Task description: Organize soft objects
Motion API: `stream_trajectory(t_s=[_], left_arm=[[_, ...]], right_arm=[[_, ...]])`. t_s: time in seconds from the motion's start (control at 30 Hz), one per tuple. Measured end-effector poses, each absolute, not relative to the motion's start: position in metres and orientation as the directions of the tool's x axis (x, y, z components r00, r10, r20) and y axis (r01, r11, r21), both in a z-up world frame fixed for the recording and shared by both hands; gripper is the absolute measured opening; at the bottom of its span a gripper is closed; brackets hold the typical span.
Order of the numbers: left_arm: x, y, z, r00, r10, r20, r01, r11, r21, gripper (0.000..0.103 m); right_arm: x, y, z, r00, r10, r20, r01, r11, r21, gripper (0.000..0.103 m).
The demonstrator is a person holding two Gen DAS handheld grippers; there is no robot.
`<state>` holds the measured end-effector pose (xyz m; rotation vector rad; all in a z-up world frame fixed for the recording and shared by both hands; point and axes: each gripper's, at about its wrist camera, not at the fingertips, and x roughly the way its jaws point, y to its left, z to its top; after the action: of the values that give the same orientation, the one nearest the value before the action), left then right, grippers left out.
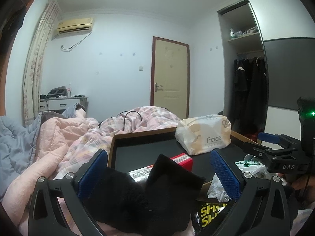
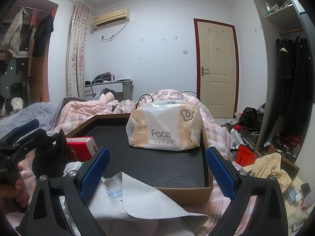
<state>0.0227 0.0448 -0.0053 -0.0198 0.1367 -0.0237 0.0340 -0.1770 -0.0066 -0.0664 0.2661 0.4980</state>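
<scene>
A shallow cardboard box (image 2: 206,137) with a black floor lies on the bed; it also shows in the left wrist view (image 1: 137,135). A "Face" tissue pack (image 2: 165,126) stands in its far part, also in the left wrist view (image 1: 204,135). A red tissue pack (image 1: 182,160) lies at the box's near left, also in the right wrist view (image 2: 81,148). My left gripper (image 1: 157,179) is open, with a black sock (image 1: 147,192) draped between its blue pads. My right gripper (image 2: 157,175) is open over a grey cloth (image 2: 141,200) with blue print.
Pink and grey quilts (image 1: 59,137) cover the bed left of the box. Crumpled white plastic (image 1: 216,186) and a black-yellow packet (image 1: 212,214) lie near the left gripper. A beige towel (image 2: 269,167), a red bag (image 2: 244,155) and clutter lie on the floor at right. An open wardrobe (image 1: 250,78) stands at right.
</scene>
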Motion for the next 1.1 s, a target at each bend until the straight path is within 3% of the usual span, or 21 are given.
stream_trajectory(t_s=[1.1], left_arm=[[0.0217,0.0406,-0.004,0.99,-0.033,-0.14,0.032,0.999,-0.012,0.103]], right_arm=[[0.034,-0.177,-0.0066,0.845,0.463,-0.268,-0.48,0.877,0.002,0.097]])
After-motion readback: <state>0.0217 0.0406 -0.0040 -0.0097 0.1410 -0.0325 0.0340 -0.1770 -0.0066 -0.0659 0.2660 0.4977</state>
